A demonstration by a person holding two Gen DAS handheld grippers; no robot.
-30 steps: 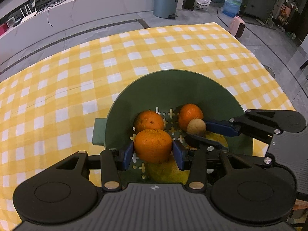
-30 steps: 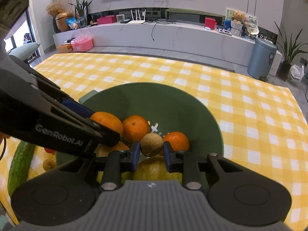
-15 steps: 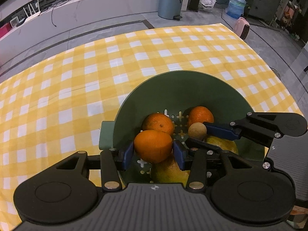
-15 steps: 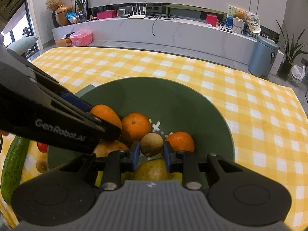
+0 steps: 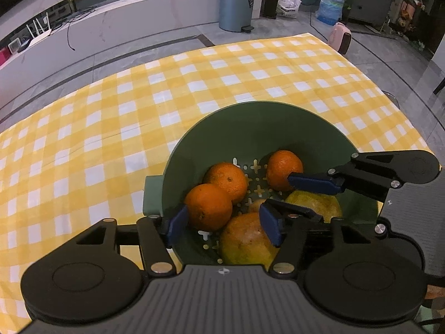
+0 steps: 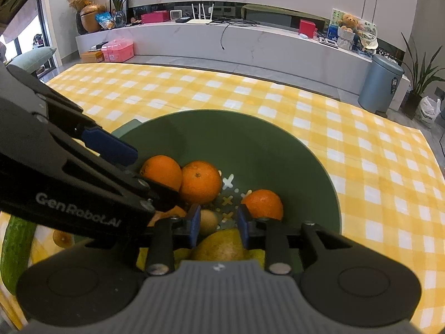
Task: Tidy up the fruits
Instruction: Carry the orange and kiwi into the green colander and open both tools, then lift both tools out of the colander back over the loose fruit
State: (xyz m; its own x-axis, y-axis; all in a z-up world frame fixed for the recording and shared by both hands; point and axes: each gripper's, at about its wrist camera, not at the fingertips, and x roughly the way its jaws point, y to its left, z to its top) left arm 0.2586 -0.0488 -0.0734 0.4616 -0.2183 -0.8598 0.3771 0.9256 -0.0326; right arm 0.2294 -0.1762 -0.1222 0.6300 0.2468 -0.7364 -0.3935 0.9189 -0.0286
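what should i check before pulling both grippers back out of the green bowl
1. Left gripper open: ok, blue pads spread wide.
2. Orange released: ok, it rests in the green bowl, though the left pad sits right against it.
3. Right gripper open: ok, a clear gap between the pads.
4. Small brown fruit released: ok, it lies in the bowl near the left pad; contact cannot tell.
5. Grippers clear of each other: cannot tell, they are crowded close over the bowl.
6. Items left outside the bowl: not ok, a small brown fruit and a cucumber remain on the tablecloth.
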